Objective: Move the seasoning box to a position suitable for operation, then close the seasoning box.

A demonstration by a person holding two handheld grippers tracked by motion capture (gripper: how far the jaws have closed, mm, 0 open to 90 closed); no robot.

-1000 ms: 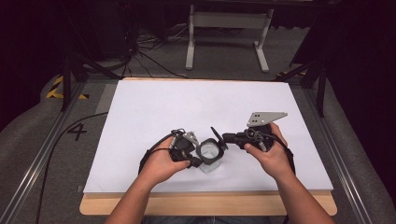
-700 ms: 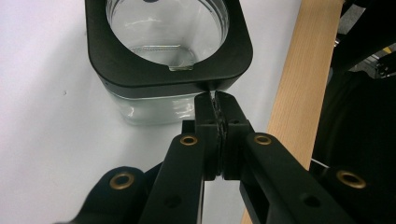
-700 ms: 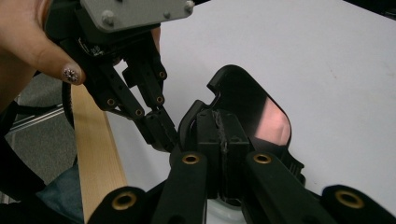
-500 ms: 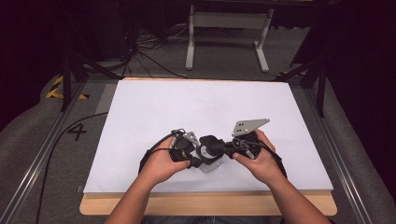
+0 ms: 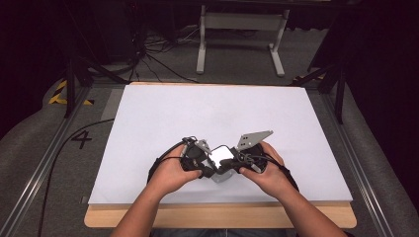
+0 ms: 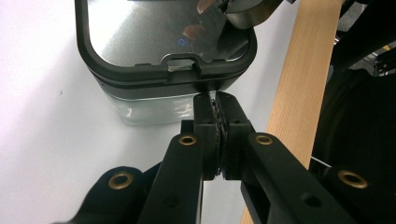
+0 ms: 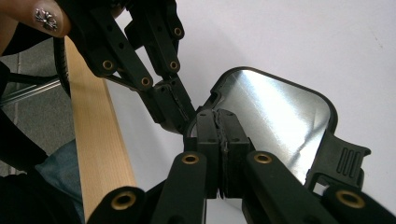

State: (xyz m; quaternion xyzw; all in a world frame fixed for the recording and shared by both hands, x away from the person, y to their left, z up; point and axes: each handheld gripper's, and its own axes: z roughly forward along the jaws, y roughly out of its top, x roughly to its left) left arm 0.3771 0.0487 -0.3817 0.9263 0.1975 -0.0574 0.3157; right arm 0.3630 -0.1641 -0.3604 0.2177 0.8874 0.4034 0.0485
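Both forearms are left bare, no sleeves being worn. Each gripper — left gripper, right gripper — is built of black linked arms pinned with brass-ringed rivets, the inner jaw faces being ribbed. A grey three-cornered plate is carried atop the right one. A black cable is looped behind the left. A fingernail is decorated with a silver cross.

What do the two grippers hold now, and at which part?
The container. The left gripper is shut at the black lid rim beside the latch; the right gripper is shut on the lid's rim too.
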